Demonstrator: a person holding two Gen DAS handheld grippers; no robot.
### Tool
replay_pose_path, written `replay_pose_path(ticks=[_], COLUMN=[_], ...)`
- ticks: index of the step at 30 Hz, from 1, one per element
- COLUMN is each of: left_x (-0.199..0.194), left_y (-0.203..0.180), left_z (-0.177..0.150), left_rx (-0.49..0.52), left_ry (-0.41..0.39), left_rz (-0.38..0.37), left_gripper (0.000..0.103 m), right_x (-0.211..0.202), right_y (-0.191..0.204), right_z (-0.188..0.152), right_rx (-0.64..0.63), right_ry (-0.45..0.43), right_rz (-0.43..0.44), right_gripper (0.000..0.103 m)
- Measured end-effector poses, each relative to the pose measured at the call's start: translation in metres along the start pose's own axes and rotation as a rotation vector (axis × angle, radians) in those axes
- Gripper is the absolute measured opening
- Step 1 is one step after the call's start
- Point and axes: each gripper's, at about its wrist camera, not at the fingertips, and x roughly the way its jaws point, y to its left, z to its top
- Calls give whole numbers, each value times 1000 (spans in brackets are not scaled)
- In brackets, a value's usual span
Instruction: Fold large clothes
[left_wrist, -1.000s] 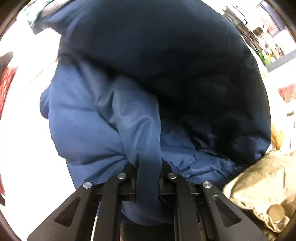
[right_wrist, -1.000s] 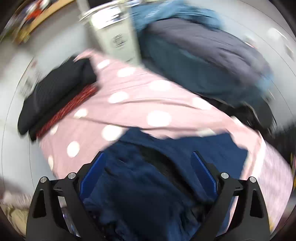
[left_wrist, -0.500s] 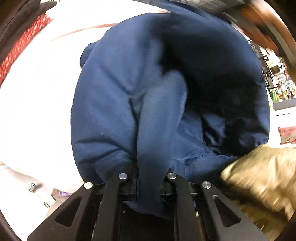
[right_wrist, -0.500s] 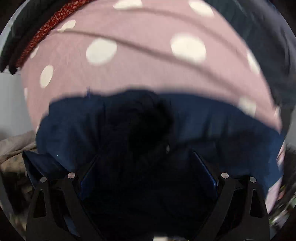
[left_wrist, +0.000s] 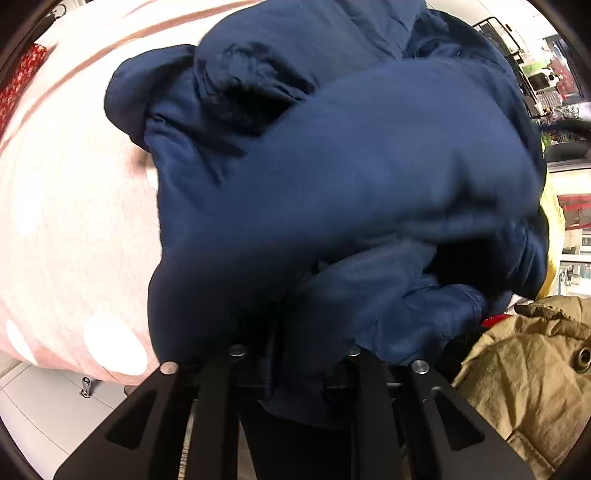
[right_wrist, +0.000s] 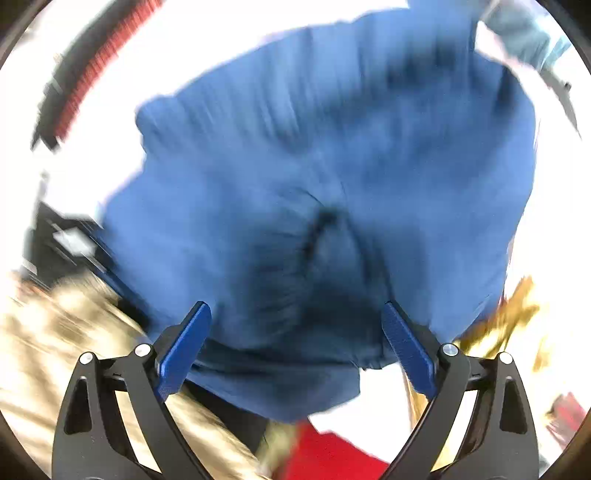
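A large navy blue jacket (left_wrist: 332, 177) fills the left wrist view, bunched over a pink sheet with white dots (left_wrist: 74, 229). My left gripper (left_wrist: 295, 354) is shut on a fold of the jacket; its fingertips are hidden under the cloth. In the blurred right wrist view the same jacket (right_wrist: 314, 177) spreads wide in front of my right gripper (right_wrist: 295, 332), whose blue pads (right_wrist: 184, 347) stand wide apart, open, with the cloth lying between them.
An olive-tan coat (left_wrist: 524, 380) with a metal snap lies at lower right in the left wrist view. Tan fabric (right_wrist: 55, 332) and a red item (right_wrist: 328, 458) show low in the right wrist view. A dark garment with red trim (right_wrist: 85, 74) lies at far left.
The left gripper has drawn the jacket lower over the sheet, and the cloth bunched up over the fingers. The right gripper swung fast; the jacket now looks brighter and spread out.
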Motion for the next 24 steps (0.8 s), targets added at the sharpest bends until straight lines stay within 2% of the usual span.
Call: replay_pose_path(ticks=[2,3,4,5,6,7,8,9,10,12,13,14,15,16,17,18,21,24], left_x=[0,-3,-5,-5,-2,-1,1,-1,0,3,-5,-6,-11,-14,-18,-21,-50,-93], left_y=[7,12,14,12,22,21,21,20,18,16,17,18,30,25,26,21,26,33], left_z=[-6,-5,-5,-6,-21,-32,-41,-42,-47,-60,-73,-73,-80,-85,-84,-89,-94,-87], left_rx=[-15,-24,-32,-38,-43,-51,-58,-68,-74,-96,-107,-117,-122,-129,-141,-148,-155,-160], left_ry=[-2,-3,-7,-13,-21,-32,-41,-51,-58,-77,-84,-89,-92,-99,-108,-116,-178,-267], left_rz=[-4,-2,4,5,9,15,19,23,26,30,29,31,31,33,38,43,76,127], left_gripper=[23,27,27,27,27,27,27,27,27,25,25,24,22,20,18,17,14,12], right_x=[-33,-44,-49,-46,-35,-16,7,18,38,68,84,96,106,112,113,106,55,-37], right_y=[8,11,17,20,21,24,17,3,-14,-50,-69,-82,-87,-88,-85,-82,-56,-52], right_z=[23,35,54,70,89,104,122,120,131,144,144,141,141,139,138,137,135,118], right_rx=[4,-7,-41,-83,-125,-145,-137,-100,6,216,348,446,500,528,544,541,430,380], right_ry=[-149,-210,-269,-292,-280,-243,-184,-156,-120,-71,-70,-90,-113,-116,-124,-146,-286,-516], right_rz=[18,-10,-96,-210,-350,-428,-471,-476,-430,-244,-145,-61,22,88,135,154,263,257], right_gripper=[93,97,97,97,97,97,97,97,97,97,97,95,73,36,27,13,10,9])
